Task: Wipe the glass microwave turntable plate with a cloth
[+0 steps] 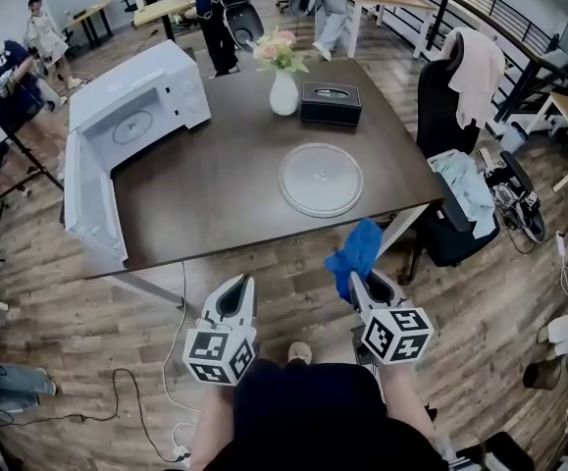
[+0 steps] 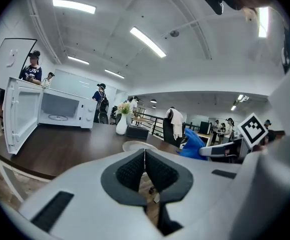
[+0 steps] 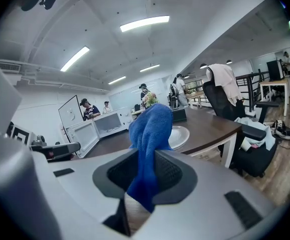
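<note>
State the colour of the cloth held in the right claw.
Bright blue; the soft blue cloth in the right claw shows best in the right gripper view.

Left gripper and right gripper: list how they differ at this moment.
The right gripper is clamped on a blue cloth. The left gripper has its jaws closed on nothing. In the head view the right gripper sits just below the glass plate, while the left gripper sits further left, below bare table. Both are held short of the table's near edge, and neither touches the table or the plate.
</note>
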A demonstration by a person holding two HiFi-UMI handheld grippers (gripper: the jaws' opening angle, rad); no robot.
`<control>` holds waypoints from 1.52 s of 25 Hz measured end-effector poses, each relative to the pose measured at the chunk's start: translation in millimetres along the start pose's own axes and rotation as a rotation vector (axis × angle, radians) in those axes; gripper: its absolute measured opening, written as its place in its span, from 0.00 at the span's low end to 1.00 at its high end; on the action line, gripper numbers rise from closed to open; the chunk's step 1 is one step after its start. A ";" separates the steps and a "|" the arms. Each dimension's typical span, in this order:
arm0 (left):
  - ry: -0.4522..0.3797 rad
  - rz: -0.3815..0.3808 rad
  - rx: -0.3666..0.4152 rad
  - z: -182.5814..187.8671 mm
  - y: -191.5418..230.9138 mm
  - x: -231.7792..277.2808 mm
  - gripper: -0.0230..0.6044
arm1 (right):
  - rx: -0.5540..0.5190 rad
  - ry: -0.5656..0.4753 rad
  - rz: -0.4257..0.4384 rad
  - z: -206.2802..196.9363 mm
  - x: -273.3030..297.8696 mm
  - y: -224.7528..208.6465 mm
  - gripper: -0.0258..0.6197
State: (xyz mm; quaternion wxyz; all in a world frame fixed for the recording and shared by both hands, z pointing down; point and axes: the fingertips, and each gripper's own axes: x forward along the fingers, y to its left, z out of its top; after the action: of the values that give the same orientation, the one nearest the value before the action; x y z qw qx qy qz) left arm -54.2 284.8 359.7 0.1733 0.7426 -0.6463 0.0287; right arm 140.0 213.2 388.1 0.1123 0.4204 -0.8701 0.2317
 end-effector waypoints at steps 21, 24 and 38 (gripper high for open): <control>0.124 -0.060 0.065 19.1 21.6 142.0 0.05 | 0.097 0.066 -0.028 31.1 95.2 -60.4 0.16; 0.138 -0.069 0.097 31.1 36.0 178.1 0.05 | 0.108 0.063 -0.043 49.4 125.5 -73.9 0.16; 0.276 -0.181 0.051 30.3 95.7 305.8 0.05 | 0.111 0.076 -0.144 102.9 235.5 -120.4 0.16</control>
State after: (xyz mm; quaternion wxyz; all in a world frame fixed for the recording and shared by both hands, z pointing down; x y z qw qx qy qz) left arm -102.7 -24.5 433.9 0.2432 0.7908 -0.5460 0.1313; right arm 88.0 -63.0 428.0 0.1380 0.4783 -0.8186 0.2865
